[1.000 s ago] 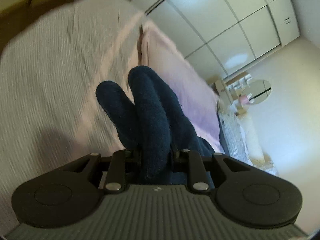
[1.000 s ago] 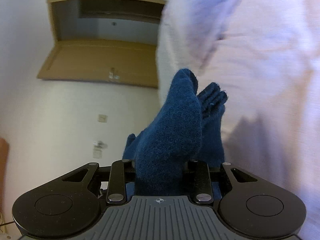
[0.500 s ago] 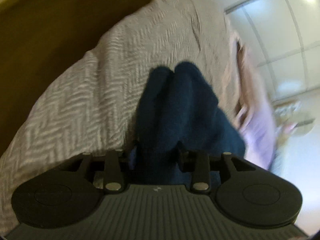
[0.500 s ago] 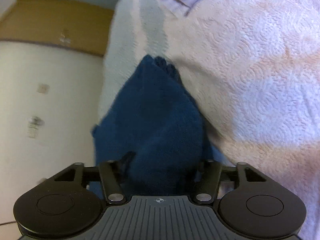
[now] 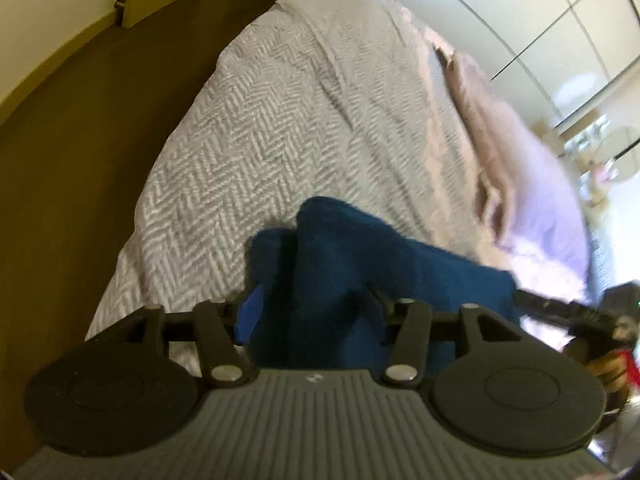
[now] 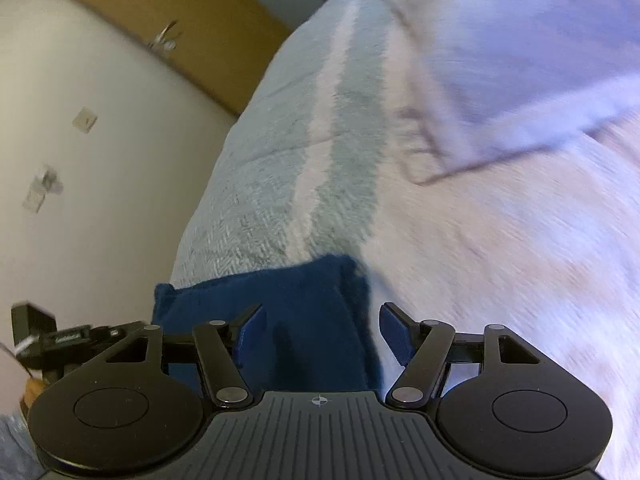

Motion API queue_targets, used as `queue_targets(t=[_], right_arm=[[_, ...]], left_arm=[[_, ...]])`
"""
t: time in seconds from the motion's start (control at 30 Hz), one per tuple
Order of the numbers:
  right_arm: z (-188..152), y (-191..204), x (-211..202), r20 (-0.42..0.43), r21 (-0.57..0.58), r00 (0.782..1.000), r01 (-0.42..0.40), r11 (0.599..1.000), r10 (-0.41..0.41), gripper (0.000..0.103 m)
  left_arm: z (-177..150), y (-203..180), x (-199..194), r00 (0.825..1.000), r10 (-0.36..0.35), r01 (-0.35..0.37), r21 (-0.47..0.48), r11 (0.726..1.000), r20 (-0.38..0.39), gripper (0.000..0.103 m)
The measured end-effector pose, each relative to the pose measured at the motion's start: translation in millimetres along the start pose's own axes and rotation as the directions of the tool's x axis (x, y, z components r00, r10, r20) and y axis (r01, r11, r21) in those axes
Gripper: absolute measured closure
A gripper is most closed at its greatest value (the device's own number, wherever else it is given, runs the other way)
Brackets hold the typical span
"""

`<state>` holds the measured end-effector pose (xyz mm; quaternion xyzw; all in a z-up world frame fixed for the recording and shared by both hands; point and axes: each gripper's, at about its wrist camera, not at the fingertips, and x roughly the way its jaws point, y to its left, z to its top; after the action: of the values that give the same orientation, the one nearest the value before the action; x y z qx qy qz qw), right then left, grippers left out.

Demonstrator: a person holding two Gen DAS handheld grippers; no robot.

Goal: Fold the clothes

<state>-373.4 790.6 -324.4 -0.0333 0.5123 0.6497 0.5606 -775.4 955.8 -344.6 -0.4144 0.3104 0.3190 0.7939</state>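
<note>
I see the blue cloth (image 5: 360, 264) lying on the grey bedspread (image 5: 256, 128), long axis running between my grippers. Left gripper (image 5: 312, 308) is opening around its end; right gripper (image 6: 320, 332) released. A pink blanket (image 6: 500, 260) lies beside it.

You have lowered the dark blue garment (image 5: 384, 264) from mid-air onto the herringbone bedspread (image 5: 256, 128), where it now lies flat, the left gripper (image 5: 312, 312) still opening around it and the right gripper (image 6: 320, 336) spread off the cloth.
</note>
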Motion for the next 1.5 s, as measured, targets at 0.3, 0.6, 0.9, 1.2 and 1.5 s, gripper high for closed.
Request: queue_targets(t=[0.3,0.6,0.9,1.2,1.5], right_arm=[[-1.2,18.2,-1.1,0.183,-0.129,0.982,-0.016,0.992,0.04,0.096],[-12.8,-13.1,46.0,0.082,0.032,0.989,0.123,0.992,-0.125,0.098],[-3.3,10.5,31.2,0.062,-0.106,0.991,0.122,0.987,-0.116,0.05],[-18.7,20.9,45.7,0.128,-0.23,0.984,0.149,0.962,-0.121,0.098],[-29.9,3.9,75.3,0.072,-0.107,0.975,0.217,0.97,-0.21,0.085]], left_arm=[[-14.5,2.5,-46.1,0.973,-0.058,0.043,0.072,0.996,0.223,0.096],[-13.9,33.4,-1.1,0.994,0.013,-0.002,-0.095,0.995,0.106,0.086],[11.4,17.3,-11.1,0.99,-0.011,0.014,-0.023,1.0,0.137,0.054],[10.9,19.5,-4.1,0.979,-0.025,0.026,0.001,1.0,0.201,0.096],[9.1,25.6,19.7,0.987,0.086,-0.075,-0.082,0.994,0.138,0.071]])
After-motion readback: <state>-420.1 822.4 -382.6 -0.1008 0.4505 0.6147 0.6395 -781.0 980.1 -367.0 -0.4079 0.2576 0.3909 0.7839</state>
